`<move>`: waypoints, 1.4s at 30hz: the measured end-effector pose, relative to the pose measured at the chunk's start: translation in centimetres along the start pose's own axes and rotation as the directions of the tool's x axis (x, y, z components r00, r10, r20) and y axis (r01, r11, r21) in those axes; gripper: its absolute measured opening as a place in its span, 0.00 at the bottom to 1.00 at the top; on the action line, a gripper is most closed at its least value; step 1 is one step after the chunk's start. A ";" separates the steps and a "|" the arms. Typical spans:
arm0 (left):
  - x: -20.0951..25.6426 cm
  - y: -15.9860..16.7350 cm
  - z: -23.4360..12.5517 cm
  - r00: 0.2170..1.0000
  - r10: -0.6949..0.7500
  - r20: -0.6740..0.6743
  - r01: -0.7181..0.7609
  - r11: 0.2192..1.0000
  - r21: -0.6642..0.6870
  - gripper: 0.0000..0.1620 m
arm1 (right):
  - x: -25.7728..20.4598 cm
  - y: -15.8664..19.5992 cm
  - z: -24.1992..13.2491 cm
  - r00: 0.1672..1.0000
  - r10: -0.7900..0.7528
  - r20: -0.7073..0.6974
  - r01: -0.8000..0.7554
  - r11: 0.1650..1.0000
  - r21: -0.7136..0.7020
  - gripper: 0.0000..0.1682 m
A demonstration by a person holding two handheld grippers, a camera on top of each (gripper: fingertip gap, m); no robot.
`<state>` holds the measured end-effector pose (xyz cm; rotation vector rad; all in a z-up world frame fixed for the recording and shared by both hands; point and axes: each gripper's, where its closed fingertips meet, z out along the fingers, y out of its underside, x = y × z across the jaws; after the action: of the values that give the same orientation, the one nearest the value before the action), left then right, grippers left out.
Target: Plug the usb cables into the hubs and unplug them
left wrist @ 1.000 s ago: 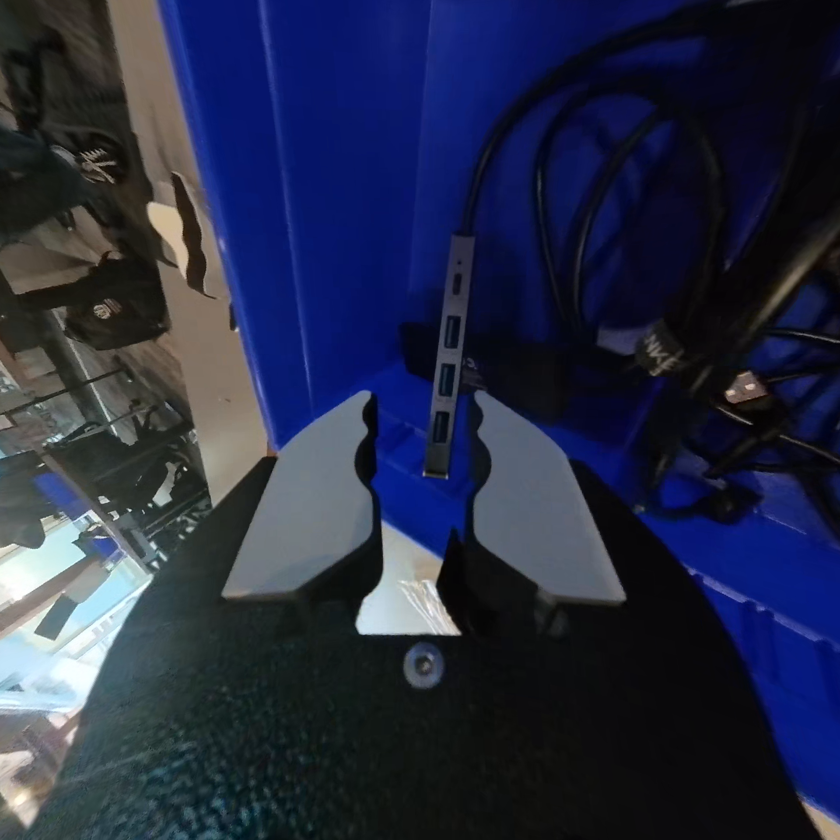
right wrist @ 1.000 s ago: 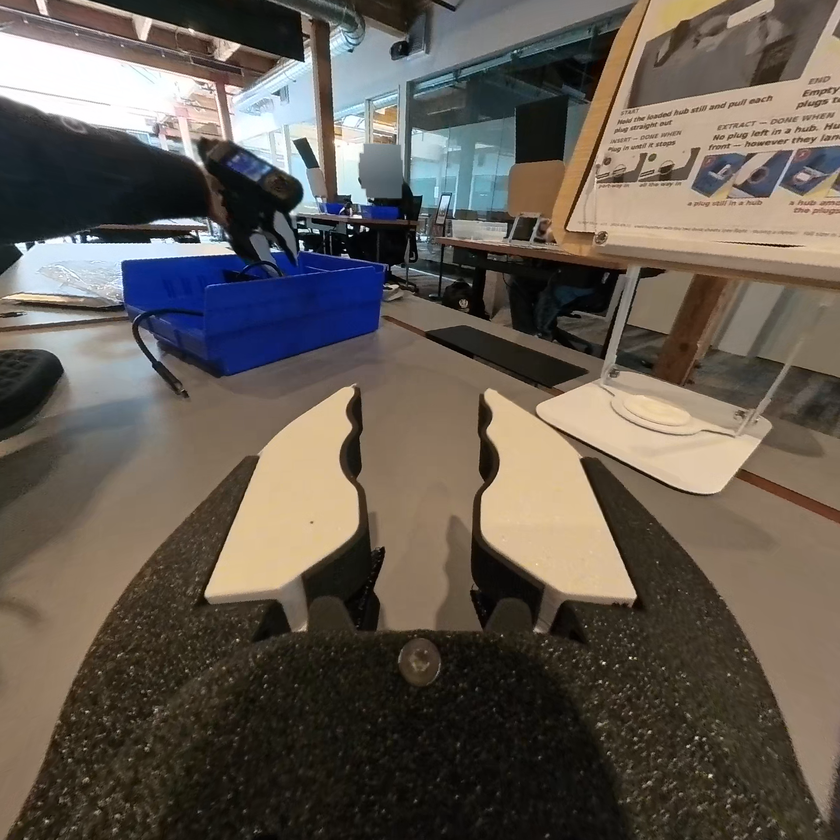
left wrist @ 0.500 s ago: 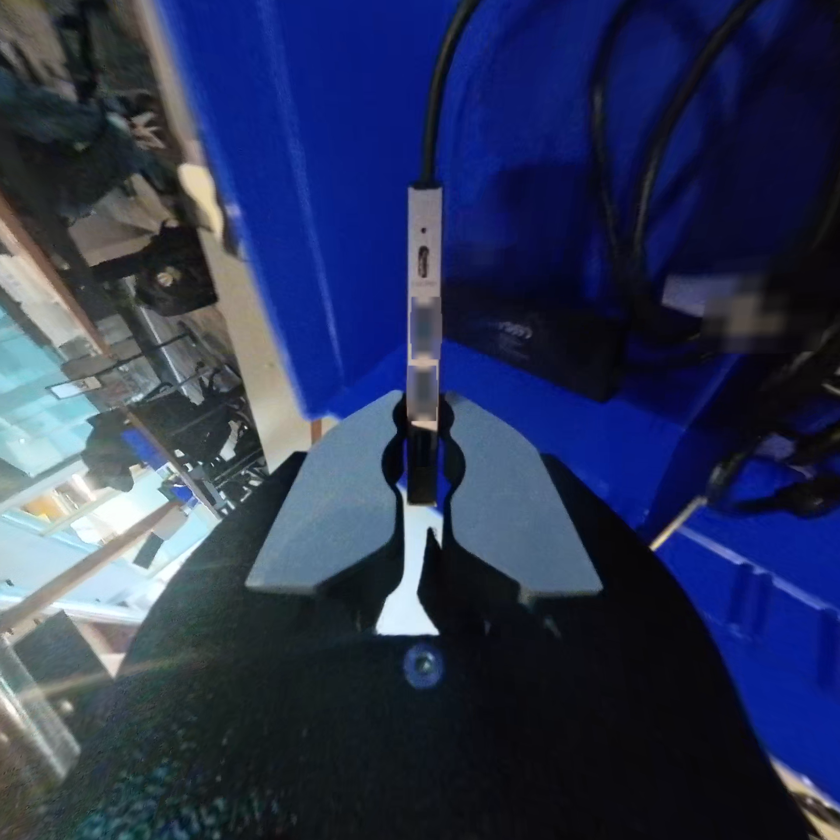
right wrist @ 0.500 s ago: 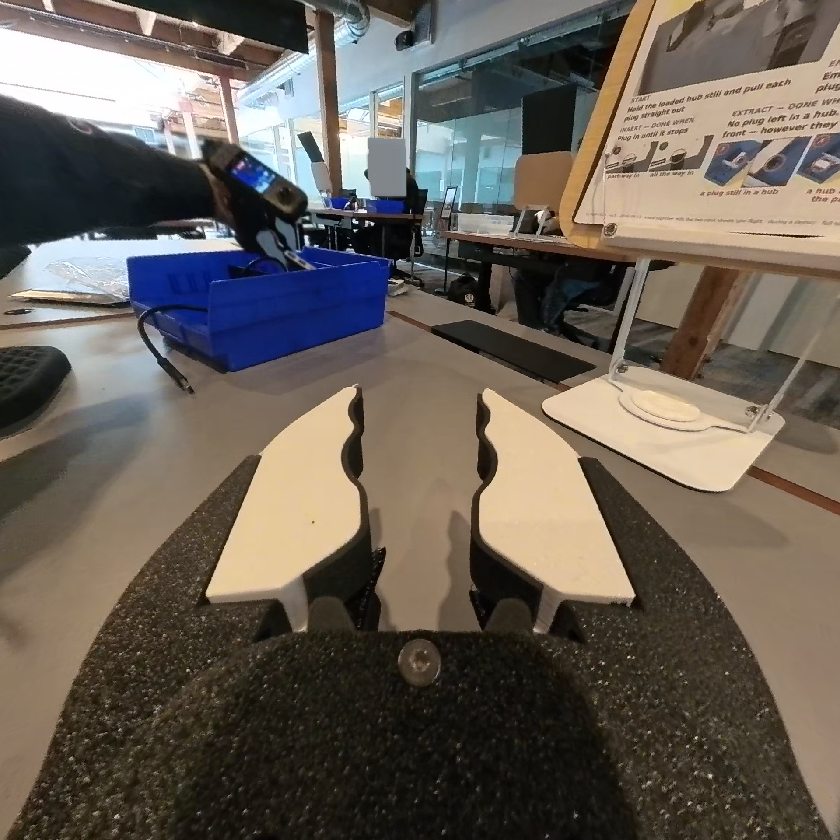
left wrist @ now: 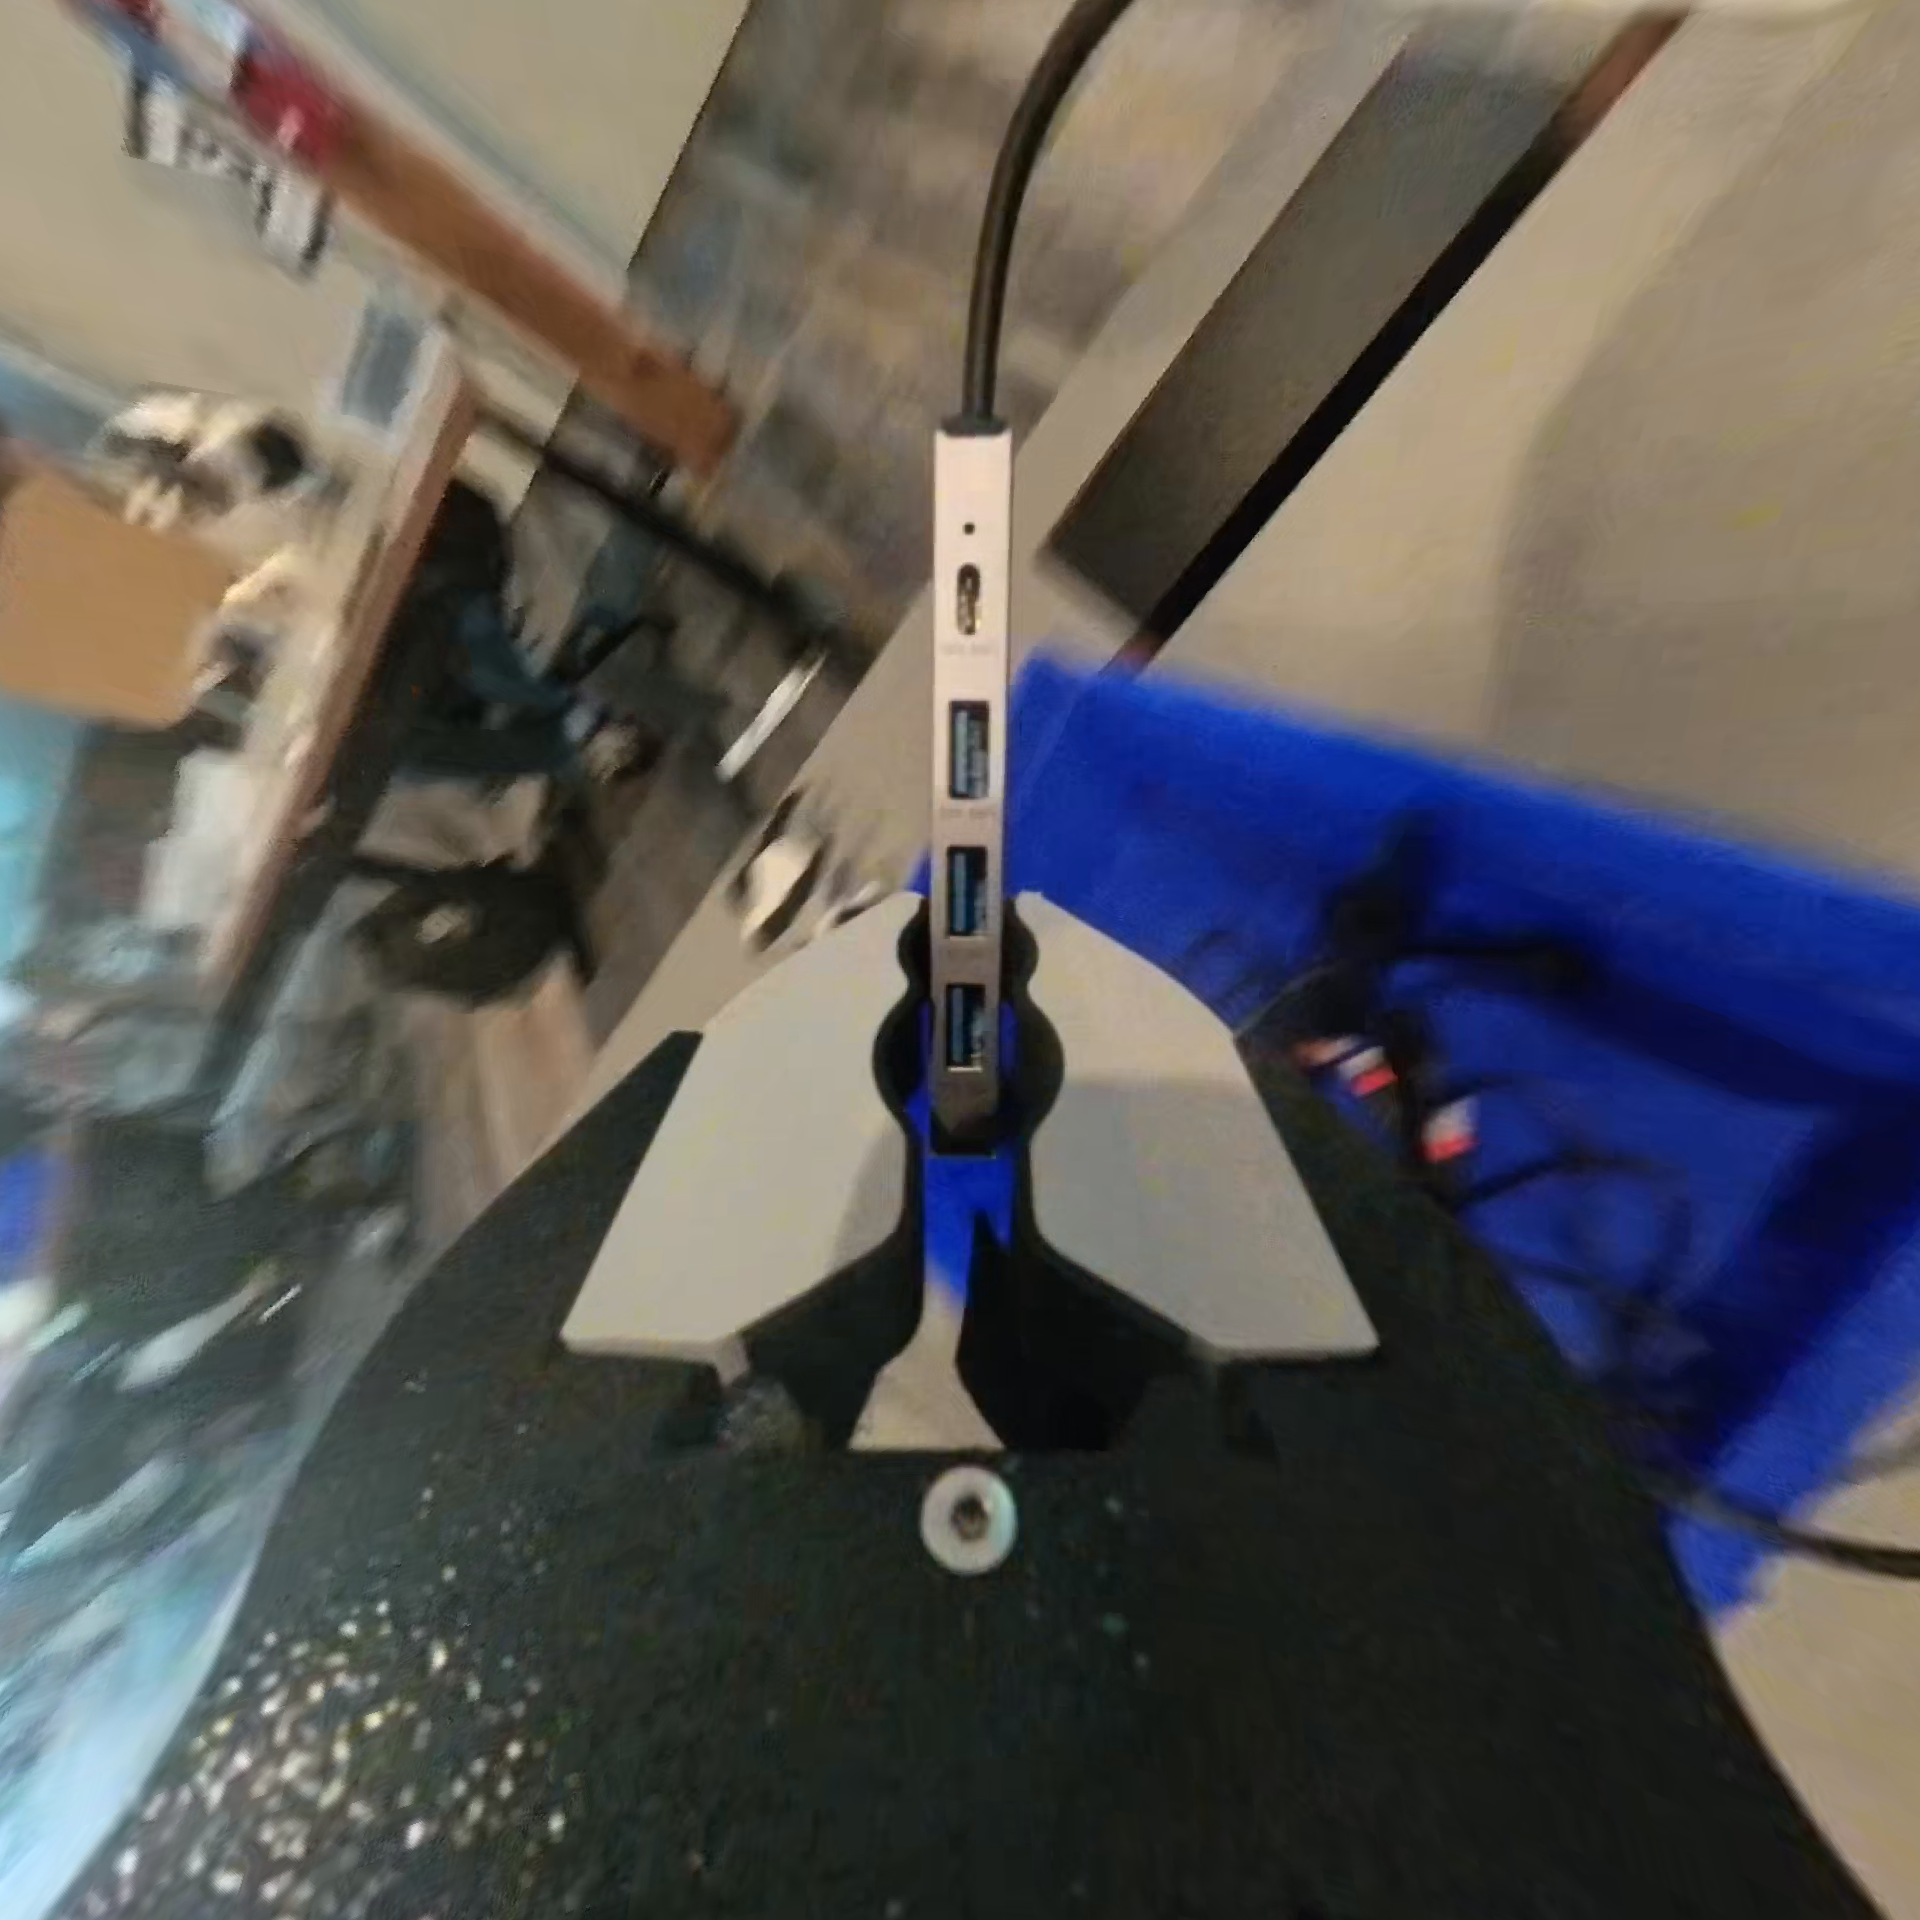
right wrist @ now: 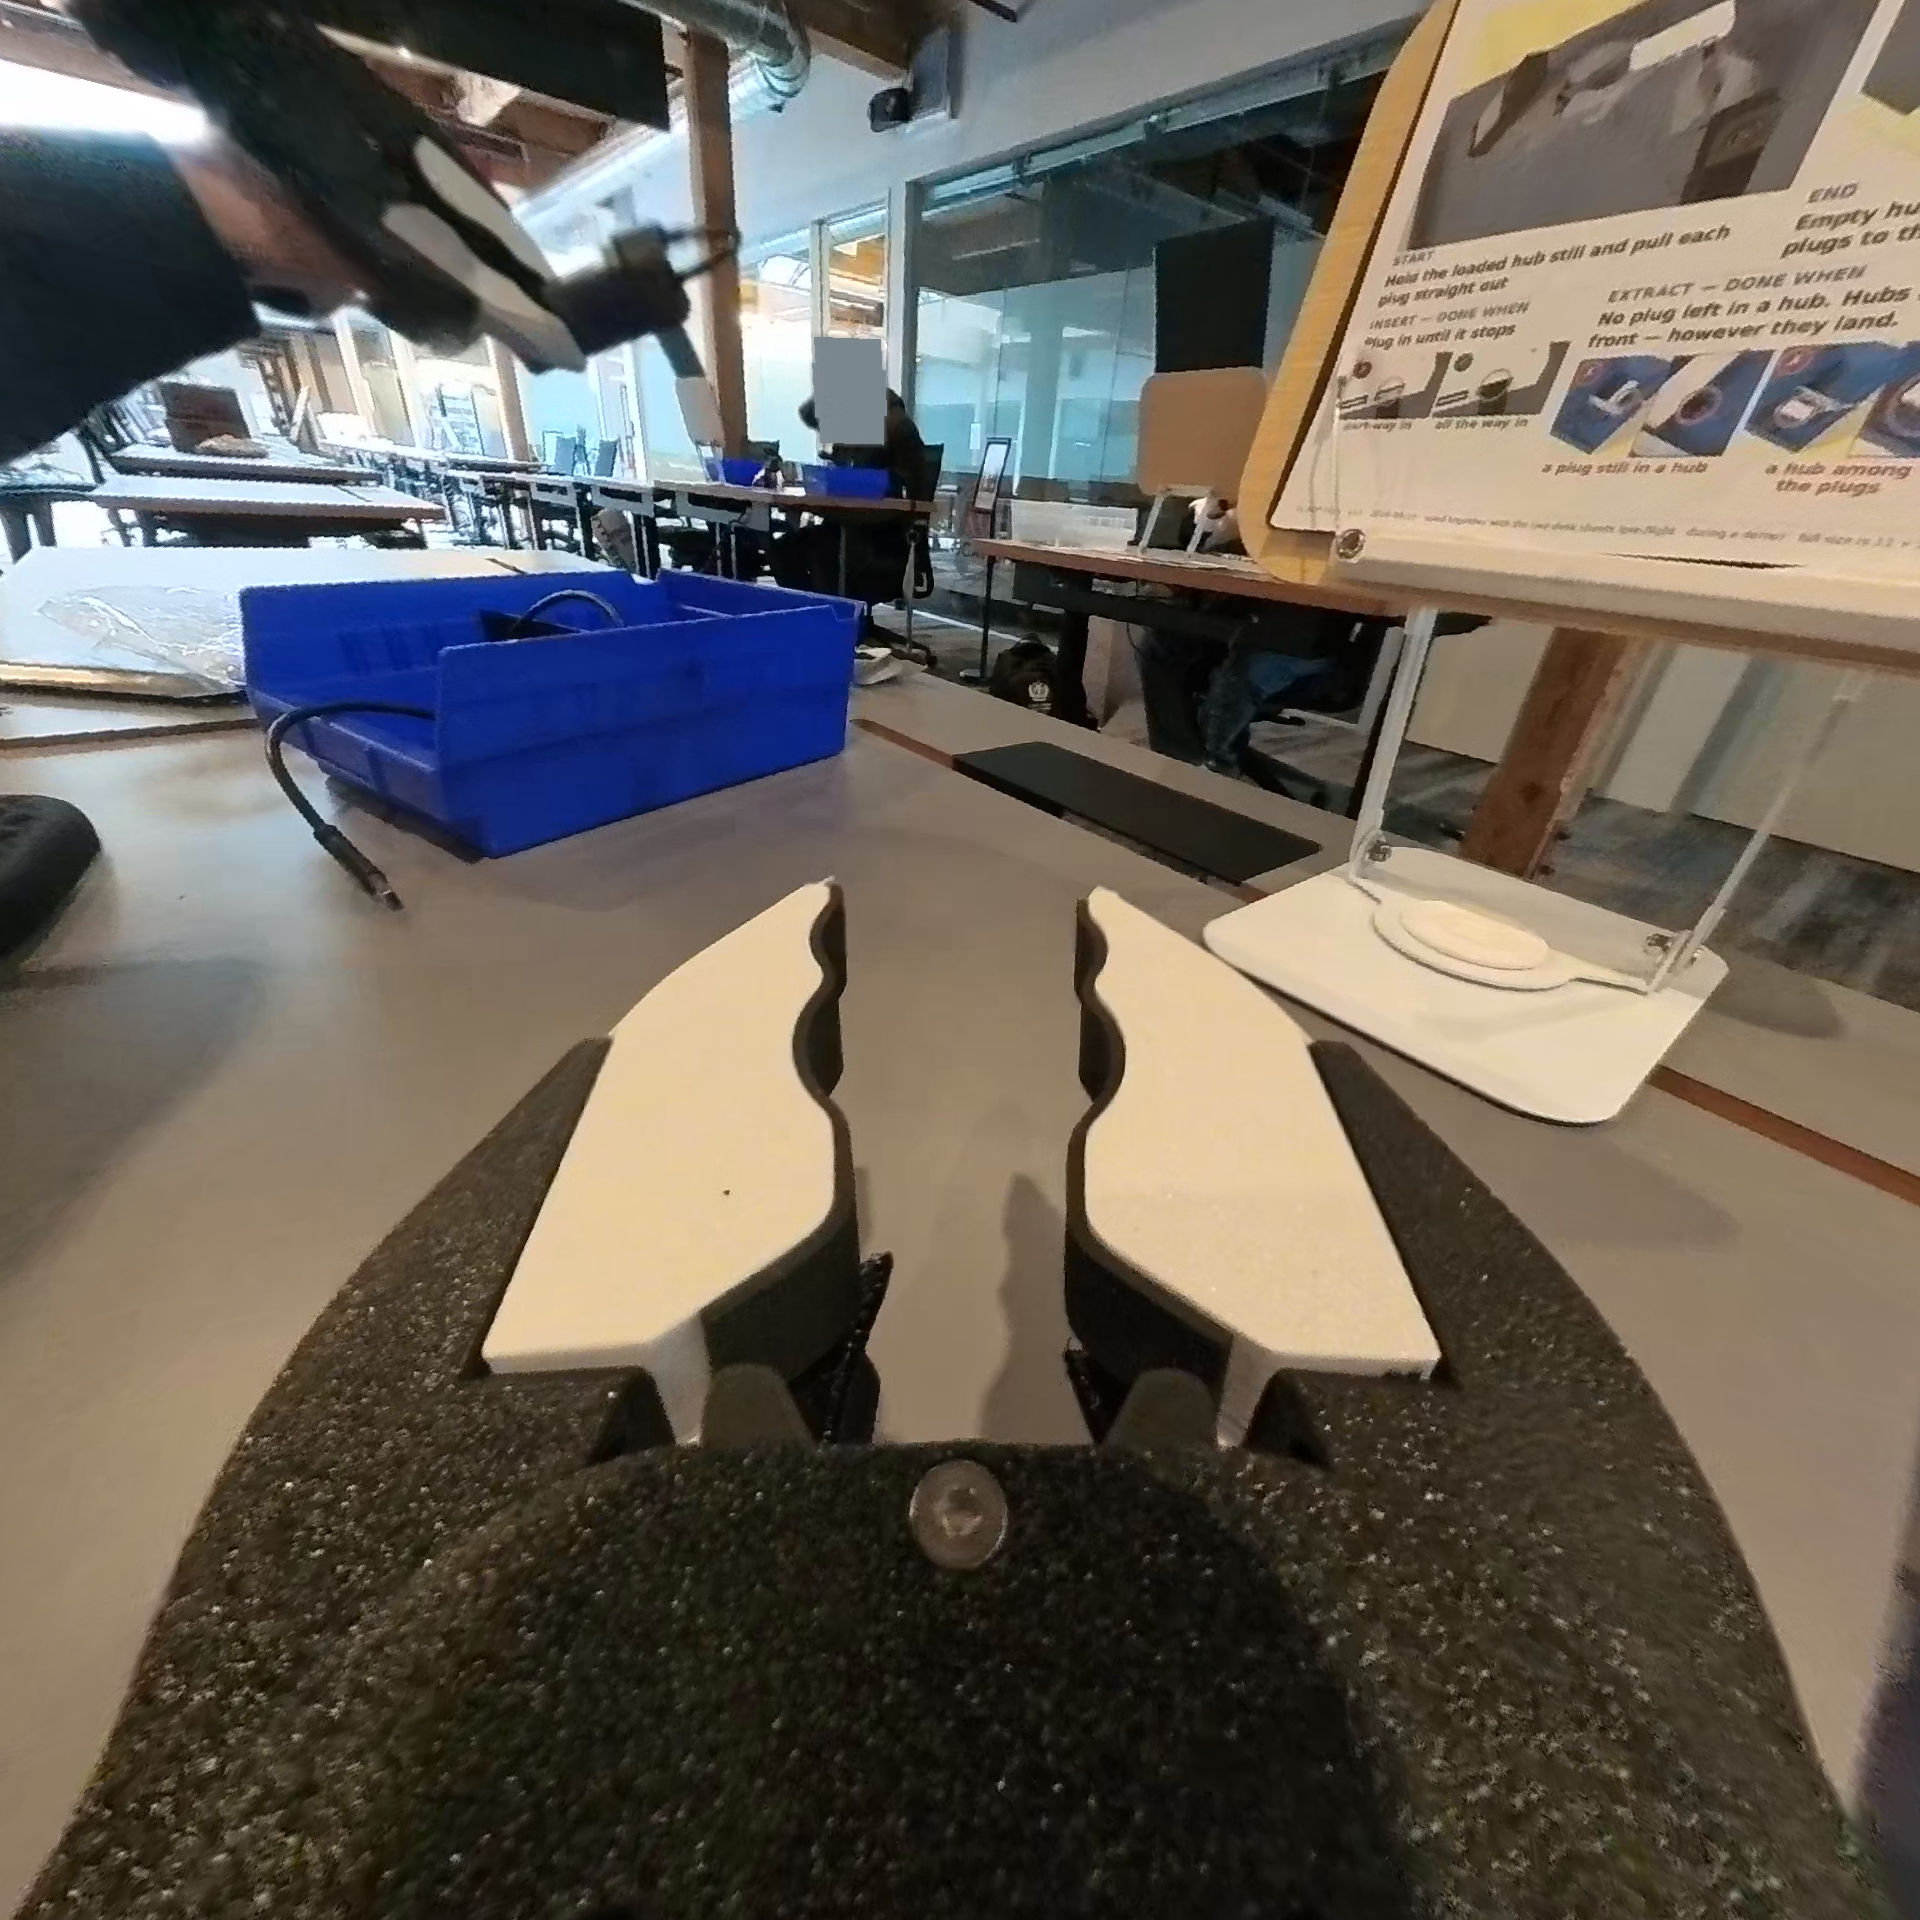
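My left gripper (left wrist: 968, 912) is shut on the lower end of a slim grey USB hub (left wrist: 971, 623). The hub has several empty ports, and its black cable (left wrist: 997, 239) runs up out of the frame. I hold it in the air above the blue bin (left wrist: 1538, 935), which holds more black cables (left wrist: 1475, 1049). In the right wrist view the left gripper (right wrist: 561, 317) and the hub (right wrist: 694, 400) are blurred at the upper left, above the bin (right wrist: 623, 717). My right gripper (right wrist: 956, 920) is open and empty, low over the grey table (right wrist: 623, 935).
A black cable (right wrist: 312, 810) hangs out of the bin onto the table. A white stand (right wrist: 1455, 997) with an instruction board is at the right, and a black pad (right wrist: 1132, 821) lies behind it. A dark rounded object (right wrist: 31, 873) sits at the left edge.
My left gripper closed on the hub inside the bin and lifted it up out of the bin. My right gripper has stayed open and nearly still.
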<state>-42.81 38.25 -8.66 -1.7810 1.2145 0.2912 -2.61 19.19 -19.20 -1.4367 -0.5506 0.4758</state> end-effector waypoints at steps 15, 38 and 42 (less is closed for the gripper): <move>30.3 -7.8 0.1 0.854 0.319 -0.411 -0.270 0.947 0.172 0.07 | 1.2 -1.5 -0.9 0.998 0.015 -0.056 -0.011 0.997 0.073 0.22; 35.9 -7.4 5.1 0.786 0.407 -0.466 -0.399 0.909 0.121 0.07 | 0.8 -1.5 -1.1 0.999 -0.003 -0.032 0.005 0.998 0.064 0.21; 36.3 -7.5 5.1 0.787 0.369 -0.494 -0.359 0.926 0.119 0.08 | 0.8 -1.4 -1.1 1.000 -0.002 -0.031 0.004 0.998 0.062 0.20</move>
<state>-17.63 20.81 -30.20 -1.6431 1.9460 0.0161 -1.34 18.71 -17.77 -1.3814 -0.5089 0.4643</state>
